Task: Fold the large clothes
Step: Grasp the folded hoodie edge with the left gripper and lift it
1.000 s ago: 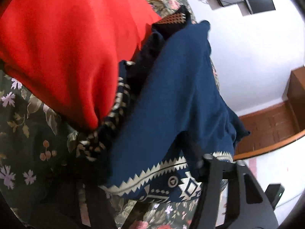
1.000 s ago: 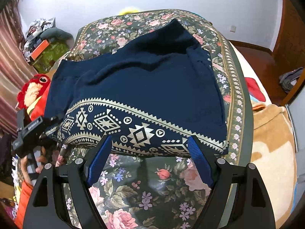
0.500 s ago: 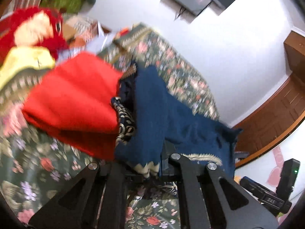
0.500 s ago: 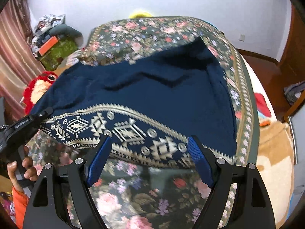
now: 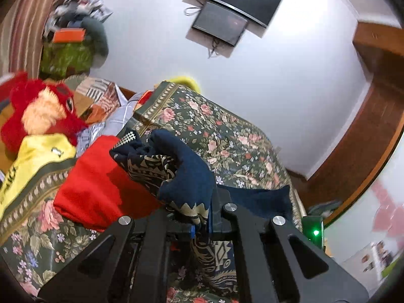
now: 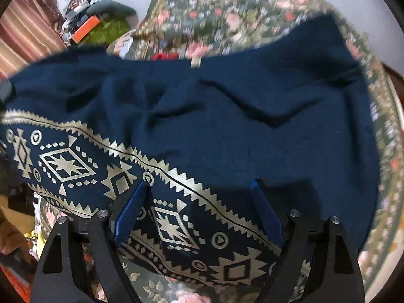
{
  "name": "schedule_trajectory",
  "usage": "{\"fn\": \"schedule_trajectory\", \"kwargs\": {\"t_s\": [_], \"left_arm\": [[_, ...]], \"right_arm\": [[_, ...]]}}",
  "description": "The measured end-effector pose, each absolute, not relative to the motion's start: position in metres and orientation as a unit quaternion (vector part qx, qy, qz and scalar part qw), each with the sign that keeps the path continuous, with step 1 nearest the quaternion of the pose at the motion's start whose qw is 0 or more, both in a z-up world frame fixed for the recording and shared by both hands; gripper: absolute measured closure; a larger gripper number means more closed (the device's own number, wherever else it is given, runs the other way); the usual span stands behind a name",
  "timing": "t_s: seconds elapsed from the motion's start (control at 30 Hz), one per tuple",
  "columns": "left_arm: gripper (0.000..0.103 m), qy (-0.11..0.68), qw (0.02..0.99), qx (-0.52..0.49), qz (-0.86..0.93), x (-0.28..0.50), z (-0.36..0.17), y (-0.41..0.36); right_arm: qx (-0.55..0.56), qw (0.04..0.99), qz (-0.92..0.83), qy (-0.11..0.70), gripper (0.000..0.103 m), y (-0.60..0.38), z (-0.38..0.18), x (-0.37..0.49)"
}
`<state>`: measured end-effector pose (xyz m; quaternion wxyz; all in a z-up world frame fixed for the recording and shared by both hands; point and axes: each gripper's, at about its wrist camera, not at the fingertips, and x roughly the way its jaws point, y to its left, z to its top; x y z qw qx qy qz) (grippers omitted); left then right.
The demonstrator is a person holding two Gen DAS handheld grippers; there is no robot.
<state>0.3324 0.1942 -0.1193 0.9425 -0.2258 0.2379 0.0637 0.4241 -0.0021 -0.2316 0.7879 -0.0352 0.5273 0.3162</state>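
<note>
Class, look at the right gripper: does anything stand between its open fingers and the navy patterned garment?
Nothing visible does. The right gripper is open directly over the navy garment's patterned hem, with only cloth between its blue pads.

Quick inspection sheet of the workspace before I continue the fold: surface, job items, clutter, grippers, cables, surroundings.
Surface: bed with a floral bedspread.
Job's things: navy garment with a cream patterned border, spread and wrinkled; one corner bunched and lifted.
Clutter: folded red cloth, red plush toy, yellow cloth, pile of things by the curtain.
Grippers: left gripper shut on the navy garment; right gripper open over the patterned border.
Cables: wires hang under the wall screen.
Surroundings: white wall, wooden door frame.
</note>
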Motion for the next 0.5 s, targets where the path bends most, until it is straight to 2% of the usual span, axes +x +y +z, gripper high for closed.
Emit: {"fn": "schedule_trajectory", "kwargs": {"t_s": [0.1, 0.2, 0.33, 0.5], "left_arm": [[0.098, 0.234, 0.952, -0.190, 0.052, 0.341, -0.109, 0.167], [0.098, 0.229, 0.958, -0.168, 0.029, 0.354, -0.095, 0.140], [0.098, 0.231, 0.965, -0.121, -0.013, 0.375, -0.081, 0.089], [0.098, 0.263, 0.958, -0.076, -0.081, 0.400, -0.089, 0.016]], "right_arm": [[-0.048, 0.785, 0.328, 0.522, 0.019, -0.005, -0.226, 0.419], [-0.014, 0.786, 0.336, 0.518, 0.019, -0.030, -0.212, 0.420], [0.033, 0.816, 0.308, 0.488, 0.019, -0.089, -0.187, 0.421], [0.050, 0.854, 0.238, 0.461, 0.019, -0.167, -0.173, 0.423]]}}
